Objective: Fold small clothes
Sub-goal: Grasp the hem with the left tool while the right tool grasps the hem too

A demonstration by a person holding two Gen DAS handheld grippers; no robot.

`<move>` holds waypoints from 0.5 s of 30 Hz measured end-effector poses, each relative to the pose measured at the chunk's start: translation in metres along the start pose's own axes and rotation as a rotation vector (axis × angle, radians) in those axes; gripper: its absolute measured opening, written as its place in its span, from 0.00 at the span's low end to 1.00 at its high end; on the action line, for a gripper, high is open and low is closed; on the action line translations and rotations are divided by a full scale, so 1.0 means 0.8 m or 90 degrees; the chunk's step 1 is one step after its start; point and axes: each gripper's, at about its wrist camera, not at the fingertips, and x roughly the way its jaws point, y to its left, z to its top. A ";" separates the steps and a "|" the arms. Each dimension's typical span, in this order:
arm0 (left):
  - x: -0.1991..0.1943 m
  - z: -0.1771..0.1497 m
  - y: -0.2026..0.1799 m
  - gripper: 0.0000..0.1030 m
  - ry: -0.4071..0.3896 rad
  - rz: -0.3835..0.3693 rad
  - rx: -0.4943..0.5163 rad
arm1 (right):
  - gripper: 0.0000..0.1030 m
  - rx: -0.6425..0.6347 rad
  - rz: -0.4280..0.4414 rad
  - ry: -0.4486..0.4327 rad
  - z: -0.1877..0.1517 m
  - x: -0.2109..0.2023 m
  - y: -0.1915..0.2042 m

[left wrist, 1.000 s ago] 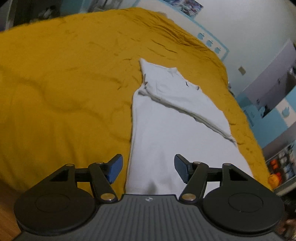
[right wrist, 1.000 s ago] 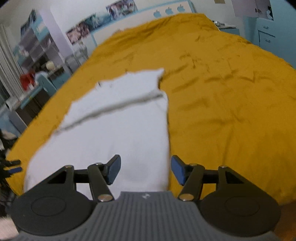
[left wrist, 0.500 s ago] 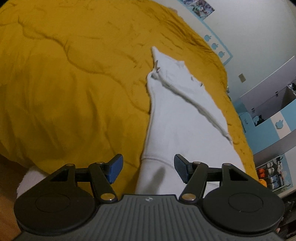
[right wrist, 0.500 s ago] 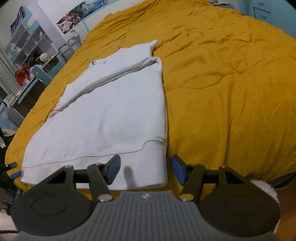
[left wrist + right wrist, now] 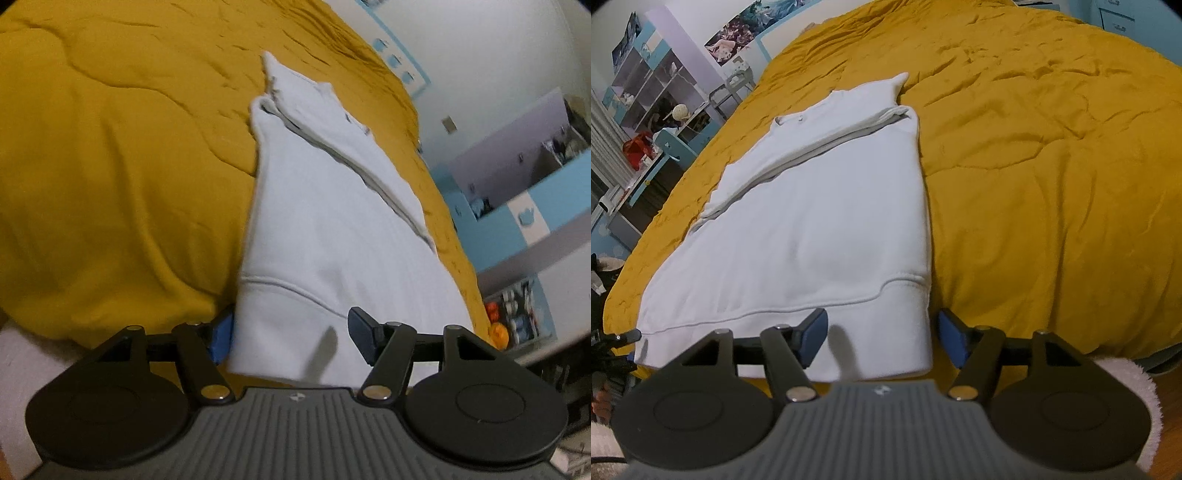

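A white sweatshirt point(image 5: 820, 221) lies flat on the mustard bedspread point(image 5: 1052, 166), its sleeves folded across the upper part, its ribbed hem hanging over the near bed edge. In the left wrist view the sweatshirt point(image 5: 325, 229) runs away from me. My left gripper point(image 5: 291, 338) is open, its jaws astride the hem's left corner, the left pad point(image 5: 221, 338) behind the cloth edge. My right gripper point(image 5: 881, 338) is open, its jaws astride the hem's right corner. The left gripper's tips also show in the right wrist view point(image 5: 628, 345) at the hem's other corner.
The bedspread point(image 5: 110, 166) covers the whole bed. A white fluffy rug point(image 5: 1126, 391) lies on the wooden floor at the bed's foot. Shelves and a desk point(image 5: 653, 122) stand along the far side, with blue and white walls point(image 5: 517, 110) behind.
Both grippers have pulled back and down from over the sweatshirt's body to the near bed edge. They now sit open at the hem's two corners.
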 end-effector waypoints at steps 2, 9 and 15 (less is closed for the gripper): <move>0.000 -0.003 0.000 0.63 -0.013 -0.007 -0.007 | 0.62 0.009 0.015 0.005 0.001 0.003 -0.002; -0.010 -0.010 -0.004 0.17 -0.031 -0.049 -0.005 | 0.53 0.009 0.034 0.011 0.000 0.001 -0.005; -0.001 -0.005 -0.010 0.13 -0.028 -0.073 -0.035 | 0.27 0.011 0.019 0.009 -0.003 0.007 -0.005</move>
